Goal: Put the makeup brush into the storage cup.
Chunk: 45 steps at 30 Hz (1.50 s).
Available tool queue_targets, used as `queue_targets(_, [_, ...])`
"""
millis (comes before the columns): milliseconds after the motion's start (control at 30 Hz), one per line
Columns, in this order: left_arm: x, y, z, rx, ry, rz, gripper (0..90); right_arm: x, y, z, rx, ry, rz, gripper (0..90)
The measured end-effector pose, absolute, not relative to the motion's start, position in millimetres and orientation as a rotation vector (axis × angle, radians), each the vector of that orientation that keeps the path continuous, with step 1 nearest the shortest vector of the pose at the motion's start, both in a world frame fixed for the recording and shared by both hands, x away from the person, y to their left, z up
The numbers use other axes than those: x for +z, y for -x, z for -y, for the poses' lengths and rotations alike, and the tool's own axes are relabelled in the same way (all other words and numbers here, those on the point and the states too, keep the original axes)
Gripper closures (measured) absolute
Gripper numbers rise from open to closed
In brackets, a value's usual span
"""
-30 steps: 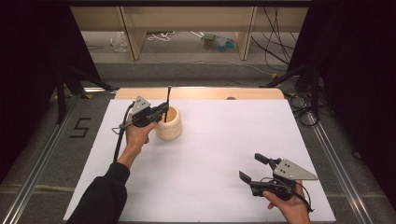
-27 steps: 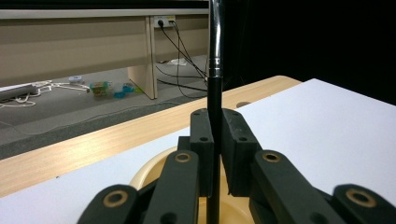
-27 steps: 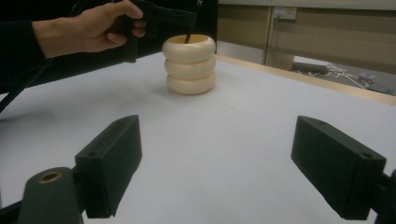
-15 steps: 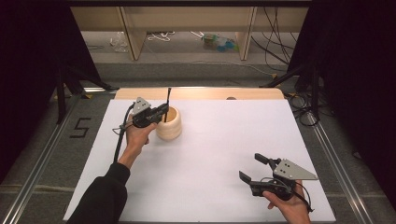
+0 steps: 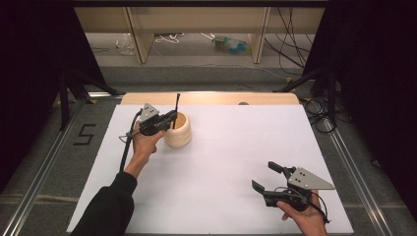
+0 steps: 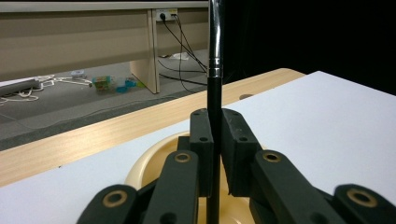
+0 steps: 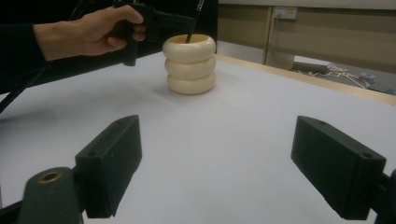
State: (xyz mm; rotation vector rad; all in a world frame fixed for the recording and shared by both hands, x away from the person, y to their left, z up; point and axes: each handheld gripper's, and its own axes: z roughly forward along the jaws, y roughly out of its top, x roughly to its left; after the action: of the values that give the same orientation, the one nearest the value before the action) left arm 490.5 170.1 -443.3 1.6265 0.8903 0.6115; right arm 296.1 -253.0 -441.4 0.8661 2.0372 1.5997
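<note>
As seen from the high view: left gripper (image 5: 169,118) clamped on black rod (image 5: 176,105), held upright over cream ridged cup (image 5: 178,130) at the table's (image 5: 231,147) far left; right gripper (image 5: 269,178) released, near right. Left gripper view: jaws pinching rod above cup (image 6: 149,161) rim. Right gripper view: jaws wide apart, gripping nothing; cup (image 7: 189,63) well ahead, rod (image 7: 194,23) tip inside.

Even overhead light on the white table (image 5: 221,162), dark surroundings, blurred near fingers (image 7: 109,163).
</note>
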Motion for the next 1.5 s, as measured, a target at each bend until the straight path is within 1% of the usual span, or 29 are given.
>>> queue_targets(567, [-446.7, -489.3, -169.3, 0.620, -1.636, -0.897, 82.4, -440.6, -295.5, 253.6, 1.578, -0.871, -2.048, 17.5])
queue_targets(733, [-446.5, -488.9, -167.6, 0.633, -1.631, -0.894, 75.9, -440.7, -295.6, 253.3, 1.584, -0.868, -2.049, 17.5])
queue_targets(833, [-444.4, -488.1, -168.0, 0.634, -1.623, -0.892, 74.2, -440.7, -295.6, 253.3, 1.585, -0.868, -2.048, 17.5])
queue_targets(933, [-442.5, -487.3, -168.1, 0.630, -1.609, -0.906, 69.6, -440.6, -295.7, 253.2, 1.585, -0.867, -2.049, 17.5])
queue_targets(1100, [-441.0, -486.4, -168.3, 0.626, -1.607, -0.913, 65.9, -440.5, -295.6, 253.2, 1.585, -0.866, -2.048, 17.5])
queue_targets(1267, [-439.4, -486.0, -168.1, 0.614, -1.593, -0.937, 56.3, -440.5, -295.7, 253.1, 1.586, -0.864, -2.048, 17.5])
queue_targets(1500, [-433.0, -484.1, -162.5, 0.607, -1.597, -0.936, 39.9, -440.3, -295.8, 253.1, 1.587, -0.864, -2.046, 17.5])
